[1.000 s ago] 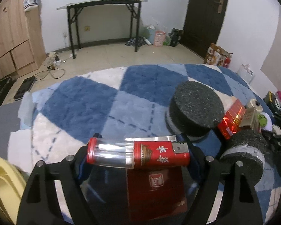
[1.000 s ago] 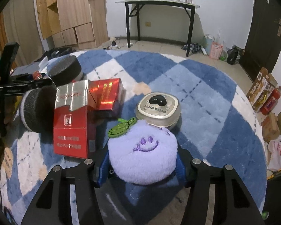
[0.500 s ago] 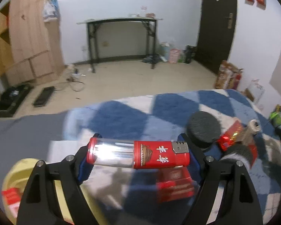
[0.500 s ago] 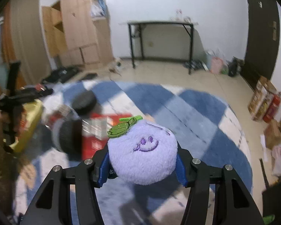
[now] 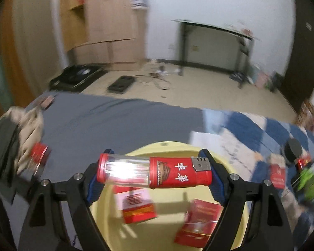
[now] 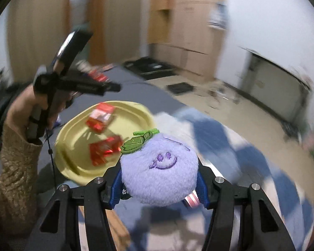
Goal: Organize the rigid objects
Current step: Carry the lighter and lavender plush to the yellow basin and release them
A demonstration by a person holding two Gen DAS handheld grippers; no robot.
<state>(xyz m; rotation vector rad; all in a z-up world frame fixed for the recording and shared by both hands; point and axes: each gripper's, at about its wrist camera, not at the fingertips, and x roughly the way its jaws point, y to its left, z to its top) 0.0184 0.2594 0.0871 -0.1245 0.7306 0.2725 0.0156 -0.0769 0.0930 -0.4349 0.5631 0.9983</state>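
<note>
Having swung off the checked rug, the left gripper [image 5: 155, 175] now hangs over the yellow basin [image 5: 173, 146], fingers clamped endwise on the red lighter [image 5: 155, 172], deposit apparently imminent; the right gripper [image 6: 159, 186] pinches a purple plush toy [image 6: 159, 173] beside it.

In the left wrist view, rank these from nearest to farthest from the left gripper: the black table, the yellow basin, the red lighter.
1. Red lighter: clamped between the left gripper's fingers.
2. Yellow basin: just below and beyond.
3. Black table: far back, against the wall.
</note>
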